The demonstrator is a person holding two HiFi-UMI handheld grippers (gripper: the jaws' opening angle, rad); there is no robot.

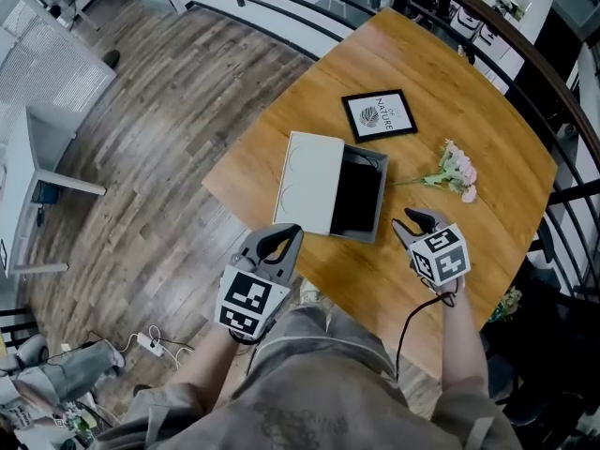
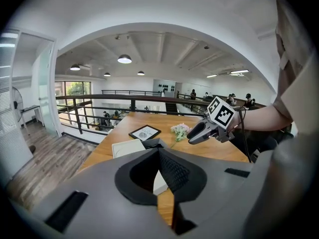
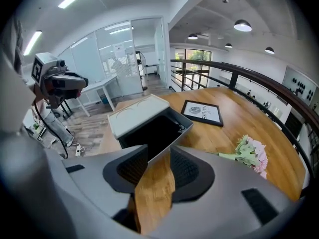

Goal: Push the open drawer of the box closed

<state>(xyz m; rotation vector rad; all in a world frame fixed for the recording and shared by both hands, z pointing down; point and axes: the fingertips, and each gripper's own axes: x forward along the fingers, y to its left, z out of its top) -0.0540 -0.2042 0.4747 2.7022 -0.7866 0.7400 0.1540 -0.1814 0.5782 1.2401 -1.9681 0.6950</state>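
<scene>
The box has a white lid [image 1: 309, 181] and lies in the middle of the wooden table [image 1: 469, 101]. Its grey drawer [image 1: 361, 195] is pulled out to the right, dark inside. My left gripper [image 1: 278, 239] hovers just off the box's near corner, fingertips touching and nothing between them. My right gripper [image 1: 422, 221] hangs over the table near the drawer's front corner, apart from it, with a narrow gap between its jaws. In the right gripper view the open drawer [image 3: 159, 131] lies straight beyond the right gripper [image 3: 158, 151]. The left gripper view shows the left gripper [image 2: 158, 151] partly covering the box [image 2: 127, 147].
A black-framed picture [image 1: 379, 114] lies beyond the box. A small bunch of pink flowers [image 1: 457, 172] rests right of the drawer. A dark railing [image 1: 525, 45] curves round the table's far side. Wooden floor [image 1: 169, 129] drops away left, with a power strip [image 1: 150, 345].
</scene>
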